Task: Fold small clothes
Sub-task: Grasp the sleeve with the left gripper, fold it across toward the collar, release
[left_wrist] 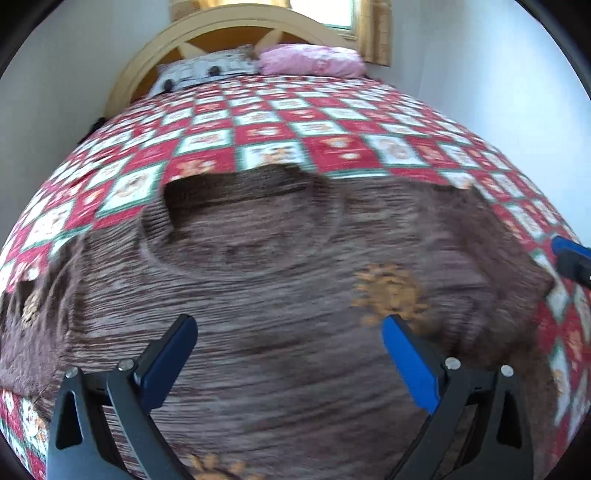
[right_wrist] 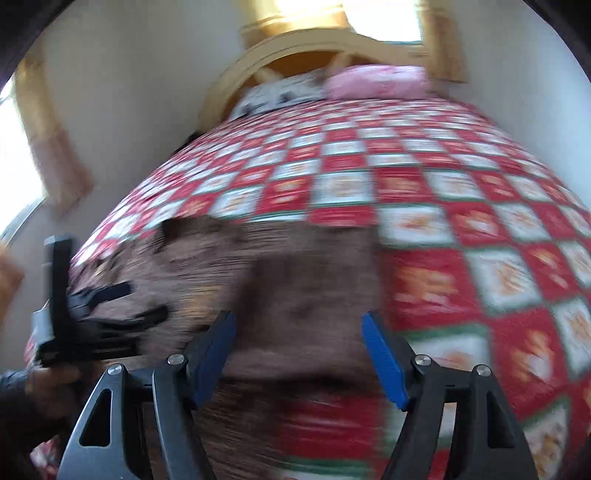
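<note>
With your left gripper and right gripper both gaping empty over the brown top spread on the bed, pinch its soft, light, floppy edge.

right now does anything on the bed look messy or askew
The brown garment is not lying flat: its far-left part is turned over on itself, and a sleeve lies bunched at the left. The quilt looks tidy.

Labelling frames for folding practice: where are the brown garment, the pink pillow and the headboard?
brown garment [left_wrist: 266, 295]: left wrist view, middle of the cloth.
pink pillow [left_wrist: 310, 61]: left wrist view, its centre.
headboard [left_wrist: 207, 27]: left wrist view, curved top rail.
</note>
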`<state>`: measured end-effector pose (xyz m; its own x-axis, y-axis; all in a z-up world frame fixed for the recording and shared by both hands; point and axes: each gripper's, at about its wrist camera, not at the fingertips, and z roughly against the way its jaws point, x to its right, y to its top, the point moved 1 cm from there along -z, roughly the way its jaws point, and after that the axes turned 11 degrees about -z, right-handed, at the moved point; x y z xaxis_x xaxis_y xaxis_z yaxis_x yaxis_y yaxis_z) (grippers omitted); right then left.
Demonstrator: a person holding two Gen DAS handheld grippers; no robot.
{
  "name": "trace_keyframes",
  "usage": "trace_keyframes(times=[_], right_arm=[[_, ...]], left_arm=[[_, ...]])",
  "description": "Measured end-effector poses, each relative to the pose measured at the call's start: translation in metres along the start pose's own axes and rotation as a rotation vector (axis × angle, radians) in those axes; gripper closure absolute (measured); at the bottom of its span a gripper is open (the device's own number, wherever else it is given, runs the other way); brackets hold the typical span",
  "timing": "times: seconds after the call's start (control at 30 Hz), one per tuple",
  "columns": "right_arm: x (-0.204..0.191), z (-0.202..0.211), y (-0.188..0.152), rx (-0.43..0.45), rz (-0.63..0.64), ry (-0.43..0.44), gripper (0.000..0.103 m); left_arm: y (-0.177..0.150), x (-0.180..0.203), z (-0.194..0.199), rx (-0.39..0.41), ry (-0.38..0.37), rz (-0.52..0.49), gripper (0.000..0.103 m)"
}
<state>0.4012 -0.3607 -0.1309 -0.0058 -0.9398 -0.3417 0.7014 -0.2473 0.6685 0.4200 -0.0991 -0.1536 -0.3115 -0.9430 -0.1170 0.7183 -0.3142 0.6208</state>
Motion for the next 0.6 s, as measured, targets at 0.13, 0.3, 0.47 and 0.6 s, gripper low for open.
trace_keyframes(times=[0.13, 0.3, 0.47, 0.6], right_arm=[[0.057, 0.014, -0.008, 0.071, -0.147, -0.101, 0.031], [0.079, 0.019, -0.023, 0.129, -0.196, -0.138, 0.031], [0.072, 0.018, -0.028, 0.138, -0.148, -0.142, 0.031], [0.073, 0.013, -0.029, 0.119, -0.143, -0.153, 0.031]], left_arm=[[0.017, 0.03, 0.007, 0.017, -0.082, -0.045, 0.008], [0.03, 0.061, -0.014, -0.052, -0.164, -0.082, 0.025], [0.033, 0.064, -0.022, -0.053, -0.214, -0.054, 0.066], [0.038, 0.068, -0.017, -0.046, -0.257, -0.054, 0.09]])
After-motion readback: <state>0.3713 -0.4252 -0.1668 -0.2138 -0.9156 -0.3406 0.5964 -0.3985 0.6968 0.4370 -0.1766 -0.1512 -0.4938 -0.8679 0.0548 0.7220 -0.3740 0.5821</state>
